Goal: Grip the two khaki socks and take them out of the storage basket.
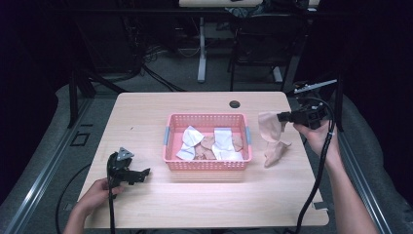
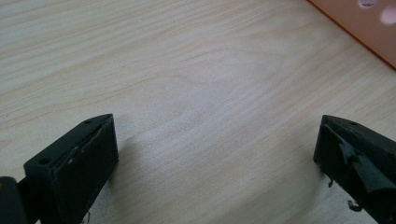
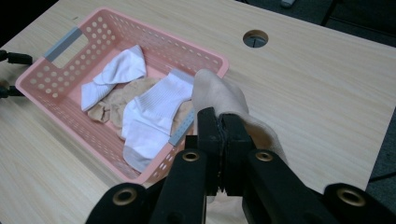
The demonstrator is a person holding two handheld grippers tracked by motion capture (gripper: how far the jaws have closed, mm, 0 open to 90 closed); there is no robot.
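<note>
Right gripper [image 3: 223, 140] clamped on beige sock [image 3: 219, 95] beside pink basket [image 3: 60, 100]

table [image 1: 146, 122]: pale wood-grain top, smooth, soft sheen | basket [image 1: 207, 118]: pink perforated plastic, grey matt handle strips | beige sock [image 1: 270, 129]: thin soft knit cloth | white socks [image 1: 224, 141]: ribbed knit cloth | right gripper [image 3: 223, 126]: matt black plastic, brass-coloured rivets
</note>
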